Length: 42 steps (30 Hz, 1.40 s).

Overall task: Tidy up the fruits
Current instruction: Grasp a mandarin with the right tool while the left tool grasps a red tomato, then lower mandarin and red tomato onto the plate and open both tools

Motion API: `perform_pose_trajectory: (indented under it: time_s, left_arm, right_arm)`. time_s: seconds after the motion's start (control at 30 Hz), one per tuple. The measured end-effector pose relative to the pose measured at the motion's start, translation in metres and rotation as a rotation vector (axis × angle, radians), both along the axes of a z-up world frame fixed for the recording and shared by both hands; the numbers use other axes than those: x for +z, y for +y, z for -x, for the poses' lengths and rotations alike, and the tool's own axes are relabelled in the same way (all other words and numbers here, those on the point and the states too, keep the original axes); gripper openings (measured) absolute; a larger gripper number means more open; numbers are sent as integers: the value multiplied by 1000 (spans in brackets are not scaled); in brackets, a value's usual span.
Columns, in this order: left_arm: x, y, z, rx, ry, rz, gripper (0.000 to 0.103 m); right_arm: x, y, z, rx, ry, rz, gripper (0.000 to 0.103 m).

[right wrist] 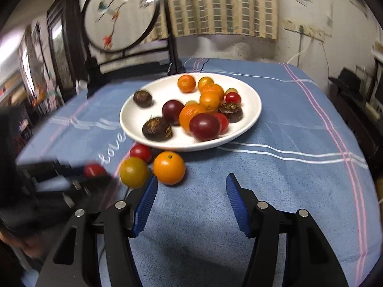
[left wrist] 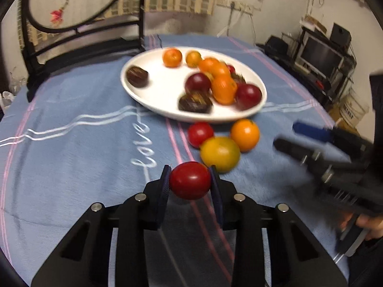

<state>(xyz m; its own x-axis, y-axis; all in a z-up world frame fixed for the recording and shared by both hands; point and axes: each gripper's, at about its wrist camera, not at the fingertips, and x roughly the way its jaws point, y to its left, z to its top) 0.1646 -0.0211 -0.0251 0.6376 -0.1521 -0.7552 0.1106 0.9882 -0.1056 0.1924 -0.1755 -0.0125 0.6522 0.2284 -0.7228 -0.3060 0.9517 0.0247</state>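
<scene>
One round red tomato (left wrist: pixel 190 180) sits pinched between the left gripper's (left wrist: pixel 190 183) blue pads, near the white plate's (left wrist: pixel 153 100) front edge; the right gripper (right wrist: pixel 191 201) hangs spread, just beside the orange fruit (right wrist: pixel 169 168).

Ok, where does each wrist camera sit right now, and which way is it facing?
Left wrist: low over the blue cloth, facing the white plate; its own left tongs grip a red tomato, right tongs at the right edge.
Right wrist: facing the plate; right tongs open, left tongs blurred at the left.
Shared: plate, loose orange.
</scene>
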Motion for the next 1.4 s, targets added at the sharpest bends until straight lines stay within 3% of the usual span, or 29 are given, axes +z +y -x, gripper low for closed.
perform_pose_trajectory:
  time_s: [0.07,0.13,0.23,0.4,0.5,0.67,0.97,1.2,1.4]
  left_arm:
    - [5,7,1,12,-6,18,32]
    - [5,11,0,17,2,30,32]
    - [3,14,-4,24,19,44,32]
    - [1,17,-9,29,31,66,32]
    - [0,19,-10,29,29,75,32]
    - [0,21,-10,33,22,76,32]
    - [25,17,-5,24,-46,76,32]
    - [50,6,-44,26,-83,17,31]
    - [37,9,-98,70,-46,29,31]
  right_arm:
    - [-8,14,1,20,9,105,60]
    - [-15,23,1,53,31,132,51]
    - [-22,33,-5,57,45,180,50]
    - [-27,44,-25,76,68,166,50]
    - [-27,45,-34,77,71,128,38]
    - [-22,42,-32,80,73,85,38]
    - [30,16,-2,57,-59,23,38]
    - [56,19,-27,45,-135,18,38]
    - [44,35,-64,36,-119,25,38]
